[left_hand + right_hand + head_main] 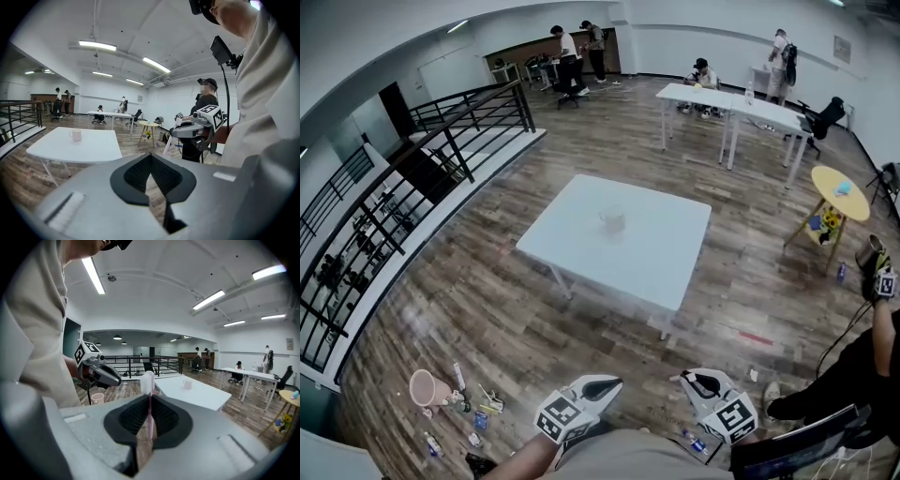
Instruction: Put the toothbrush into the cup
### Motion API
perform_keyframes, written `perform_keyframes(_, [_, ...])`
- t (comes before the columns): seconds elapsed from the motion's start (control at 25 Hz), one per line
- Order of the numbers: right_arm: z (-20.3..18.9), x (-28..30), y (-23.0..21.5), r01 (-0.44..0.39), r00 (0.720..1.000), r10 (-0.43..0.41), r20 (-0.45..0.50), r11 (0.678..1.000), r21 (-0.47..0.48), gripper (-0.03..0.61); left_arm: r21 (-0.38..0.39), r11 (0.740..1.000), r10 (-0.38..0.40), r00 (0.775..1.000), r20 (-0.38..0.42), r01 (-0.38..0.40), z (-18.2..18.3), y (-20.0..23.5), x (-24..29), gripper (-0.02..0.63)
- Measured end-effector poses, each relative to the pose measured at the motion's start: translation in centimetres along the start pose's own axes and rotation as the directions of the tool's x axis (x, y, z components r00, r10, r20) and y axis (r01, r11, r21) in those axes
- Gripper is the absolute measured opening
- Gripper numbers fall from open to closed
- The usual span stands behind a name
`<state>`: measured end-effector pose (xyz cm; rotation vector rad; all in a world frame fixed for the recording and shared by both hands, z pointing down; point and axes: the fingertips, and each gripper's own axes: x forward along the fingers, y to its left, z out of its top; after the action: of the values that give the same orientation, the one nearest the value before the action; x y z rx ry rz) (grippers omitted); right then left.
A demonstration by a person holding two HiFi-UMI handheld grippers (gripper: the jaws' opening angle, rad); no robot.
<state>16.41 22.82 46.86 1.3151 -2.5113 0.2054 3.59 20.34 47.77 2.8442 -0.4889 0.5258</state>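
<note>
Right gripper (150, 425): jaws closed on the toothbrush (147, 384); the pink handle runs up between the two black pads and the pale bristle head stands above them, upright; the toothbrush is therefore off the desk and apart from the cup.

Left gripper (151, 161): jaws together; nothing is gripped between the pads.

In the head view both units sit at the bottom edge, left gripper (605, 384) and right gripper (696, 381), side by side over the wooden floor and well short of the desk (661, 258).

Containers:
- Cup (612, 219): white, with a handle; stands upright on the white desk, near the middle of the top; it is the only item on that surface; its interior cannot be made out in any view; the same cup (75, 135) shows from the left gripper view on the desk (89, 146), and from the right gripper view as cup (187, 384) on desk (204, 395).
- Pink container (425, 387): on the floor to the left of the left gripper, mouth towards the camera; contents not discernible; small loose items (478, 412) lie on the floor just beside it.

Surroundings: a black railing (441, 150) borders the floor at left; a round yellow table (841, 192) stands at right; long white tables (731, 103) with people near them occupy the far end of the room.
</note>
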Motion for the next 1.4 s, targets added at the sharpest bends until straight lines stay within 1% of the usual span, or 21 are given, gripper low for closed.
perform_keyframes(0.2, [0.7,3.1,-1.1,-0.035,0.999,0.035,-0.007,0.999,0.007,0.019,-0.036,0.999,0.032,0.999,0.018,-0.031,0.0,2.8,-0.6,0.005])
perform_keyframes(0.36, [1.6,5.9,-1.0,-0.05,0.999,0.05,-0.02,0.999,-0.001,0.02,-0.06,0.997,0.049,0.998,0.032,-0.047,-0.4,5.8,-1.5,0.005])
perform_keyframes(0.52, [3.3,9.5,-1.0,-0.043,0.999,0.042,-0.027,0.999,-0.018,0.02,-0.07,0.996,0.049,0.998,0.047,-0.046,-0.6,9.7,-2.7,0.005])
perform_keyframes(0.64, [4.8,12.4,-1.3,-0.031,0.999,0.03,-0.031,0.999,-0.025,0.02,-0.068,0.997,0.043,0.997,0.06,-0.039,-0.1,12.9,-3.5,0.005])
perform_keyframes(0.88, [9.0,18.5,-1.3,-0.004,1.0,0.004,-0.017,0.999,-0.038,0.02,-0.036,0.999,0.034,0.997,0.073,-0.031,1.6,19.2,-6.9,0.005])
perform_keyframes(1.04, [11.3,22.5,-0.7,0.007,1.0,-0.008,-0.001,0.998,-0.062,0.02,-0.026,0.998,0.056,0.996,0.069,-0.054,0.9,23.2,-10.0,0.005])
perform_keyframes(1.16, [12.2,24.7,-0.1,0.015,1.0,-0.014,0.008,0.998,-0.067,0.02,-0.042,0.996,0.081,0.994,0.07,-0.078,-0.2,25.6,-11.8,0.005])
perform_keyframes(1.28, [13.2,26.4,0.0,0.007,1.0,-0.006,0.013,0.997,-0.075,0.02,-0.063,0.993,0.106,0.991,0.083,-0.1,-0.7,27.3,-12.8,0.005])
perform_keyframes(1.4, [14.1,28.4,-0.7,-0.003,1.0,0.004,0.013,0.996,-0.091,0.019,-0.073,0.992,0.113,0.988,0.104,-0.106,-0.2,28.9,-12.8,0.005])
